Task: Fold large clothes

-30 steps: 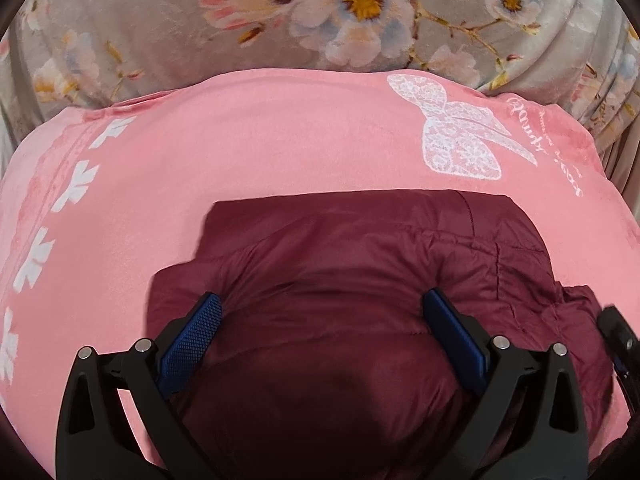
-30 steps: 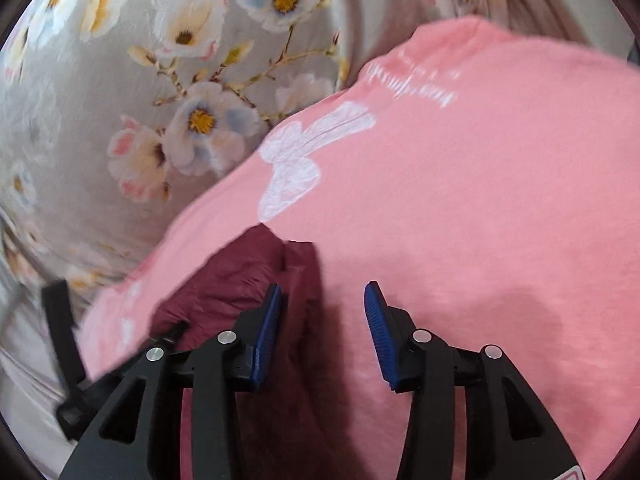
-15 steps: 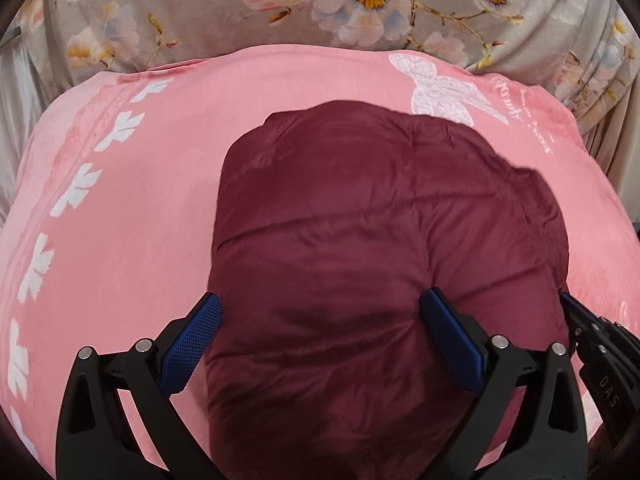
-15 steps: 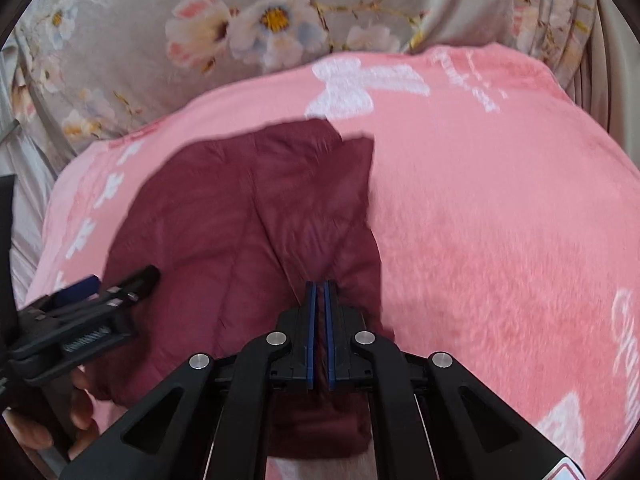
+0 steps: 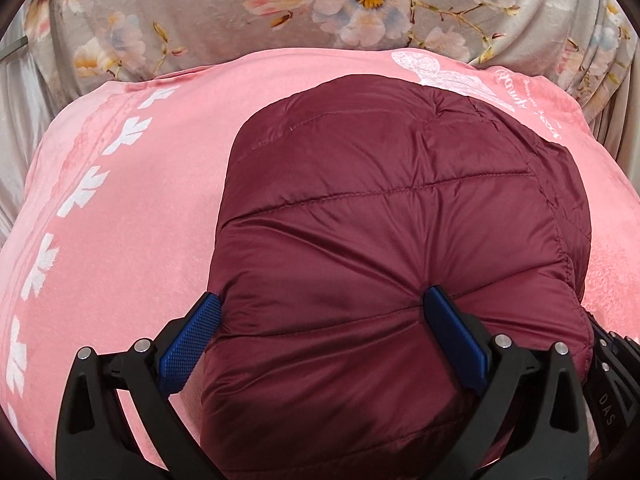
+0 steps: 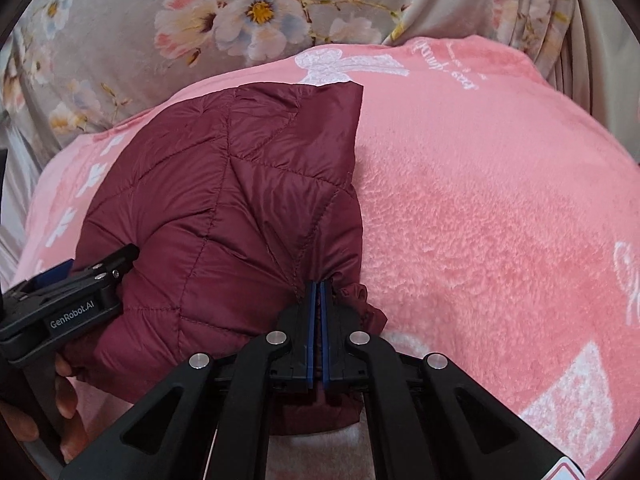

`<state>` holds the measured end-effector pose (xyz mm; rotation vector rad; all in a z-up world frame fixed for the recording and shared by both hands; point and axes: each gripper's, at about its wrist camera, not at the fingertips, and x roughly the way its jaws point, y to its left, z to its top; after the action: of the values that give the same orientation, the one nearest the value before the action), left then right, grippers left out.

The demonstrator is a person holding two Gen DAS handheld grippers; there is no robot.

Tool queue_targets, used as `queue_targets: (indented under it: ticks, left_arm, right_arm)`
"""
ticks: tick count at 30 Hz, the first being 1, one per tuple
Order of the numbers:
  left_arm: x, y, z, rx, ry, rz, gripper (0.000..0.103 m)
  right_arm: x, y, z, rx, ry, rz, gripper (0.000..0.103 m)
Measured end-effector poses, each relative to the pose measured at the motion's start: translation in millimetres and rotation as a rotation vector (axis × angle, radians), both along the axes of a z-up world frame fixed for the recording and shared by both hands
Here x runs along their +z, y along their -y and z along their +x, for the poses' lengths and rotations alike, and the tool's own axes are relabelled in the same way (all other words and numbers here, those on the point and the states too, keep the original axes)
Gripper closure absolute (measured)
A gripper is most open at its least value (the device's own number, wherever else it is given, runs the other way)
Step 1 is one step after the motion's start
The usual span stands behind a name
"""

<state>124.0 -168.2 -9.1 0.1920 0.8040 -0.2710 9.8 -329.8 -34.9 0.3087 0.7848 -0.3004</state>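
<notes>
At the far left of the left wrist view we saw a row of white leaf prints running along the pink fleece blanket [image 5: 132, 216], with the grey floral sheet [image 5: 192, 12] behind it. Our left gripper [image 5: 322, 332] stood released, its blue pads [image 5: 191, 346] spread wide, the left pad touching the near-left edge of the maroon quilted jacket [image 5: 400, 208] and the right pad pressed into its padded top. The jacket lay folded into a thick bundle on the blanket, its far-right corner overlapping a white bow print [image 5: 448, 74].

In the right wrist view the left gripper [image 6: 72, 292] sat at the left edge, against the jacket's [image 6: 224, 208] near-left side, with fingers of our left hand [image 6: 64, 384] showing below it. Further right, our right gripper [image 6: 318, 316] was clenched on a gathered fold at the jacket's near-right edge, beside a ruffled cuff [image 6: 364, 304]. To the right of it lay open pink blanket [image 6: 500, 220].
</notes>
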Motion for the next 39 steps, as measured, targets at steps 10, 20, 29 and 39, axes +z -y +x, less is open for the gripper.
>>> queue_targets:
  ticks: [10, 20, 29, 39]
  left_arm:
    - [6.9, -11.1, 3.3, -0.015, -0.056, -0.012, 0.005]
    - [17.2, -80.3, 58.4, 0.049, -0.302, -0.338, 0.005]
    - [0.1, -56.8, 93.7, -0.001, -0.442, -0.445, 0.005]
    - [-10.6, -40.7, 96.5, -0.010, -0.361, -0.378, 0.005]
  right_arm:
    - [18.2, 15.1, -10.9, 0.015, 0.008, 0.113, 0.096]
    - [44.4, 52.2, 5.9, 0.055, 0.059, 0.271, 0.031]
    - [3.5, 72.8, 48.6, 0.057, 0.027, 0.531, 0.029]
    - [-9.4, 60.4, 55.2, 0.090, 0.121, 0.508, 0.026]
